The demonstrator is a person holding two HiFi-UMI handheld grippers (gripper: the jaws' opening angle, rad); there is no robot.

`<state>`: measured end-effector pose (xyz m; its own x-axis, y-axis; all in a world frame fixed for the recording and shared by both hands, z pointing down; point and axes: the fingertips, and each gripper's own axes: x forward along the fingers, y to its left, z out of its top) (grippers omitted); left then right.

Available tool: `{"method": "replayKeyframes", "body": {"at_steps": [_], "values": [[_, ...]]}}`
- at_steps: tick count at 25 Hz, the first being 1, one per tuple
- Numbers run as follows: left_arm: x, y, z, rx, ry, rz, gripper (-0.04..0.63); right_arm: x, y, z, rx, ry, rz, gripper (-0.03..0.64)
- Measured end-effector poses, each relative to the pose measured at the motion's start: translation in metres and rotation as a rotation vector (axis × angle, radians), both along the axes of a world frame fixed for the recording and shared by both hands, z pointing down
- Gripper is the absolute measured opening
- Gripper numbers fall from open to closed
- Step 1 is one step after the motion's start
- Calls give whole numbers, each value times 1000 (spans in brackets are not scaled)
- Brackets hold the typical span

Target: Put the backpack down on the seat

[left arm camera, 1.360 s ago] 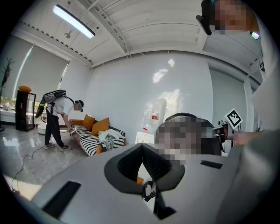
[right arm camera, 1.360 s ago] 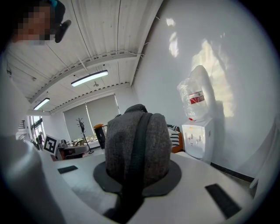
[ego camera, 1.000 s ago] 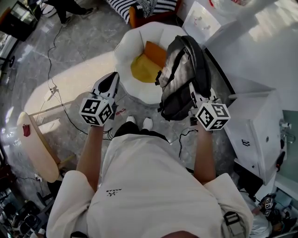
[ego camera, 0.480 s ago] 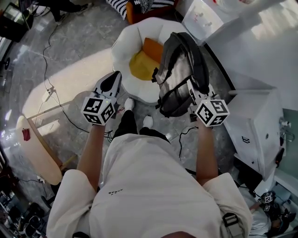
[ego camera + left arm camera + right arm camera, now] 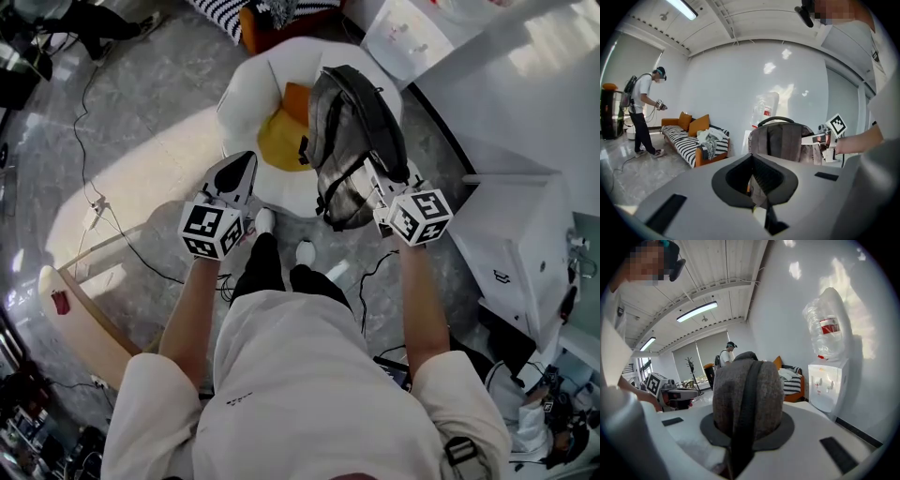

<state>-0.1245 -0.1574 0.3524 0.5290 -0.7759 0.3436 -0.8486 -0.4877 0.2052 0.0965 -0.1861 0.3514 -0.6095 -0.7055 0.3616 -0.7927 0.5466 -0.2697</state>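
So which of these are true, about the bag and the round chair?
1. The right gripper holds the backpack. True.
2. The left gripper grips the backpack too. False: it holds nothing and is off to the side of the pack.
3. The white seat has a yellow cushion in it. True.
4. The backpack is bright red. False: it is grey with black straps.
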Motion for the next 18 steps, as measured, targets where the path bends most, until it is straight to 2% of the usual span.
{"method": "replayKeyframes", "body": {"at_steps": [8,18], "values": [[-8,-45,35,-50,21,29,17,-30,-45,44,-43,8,-14,72],[-8,-85,86,-101,21,73,17,-57,-87,134,-105,22,-22,72]]}}
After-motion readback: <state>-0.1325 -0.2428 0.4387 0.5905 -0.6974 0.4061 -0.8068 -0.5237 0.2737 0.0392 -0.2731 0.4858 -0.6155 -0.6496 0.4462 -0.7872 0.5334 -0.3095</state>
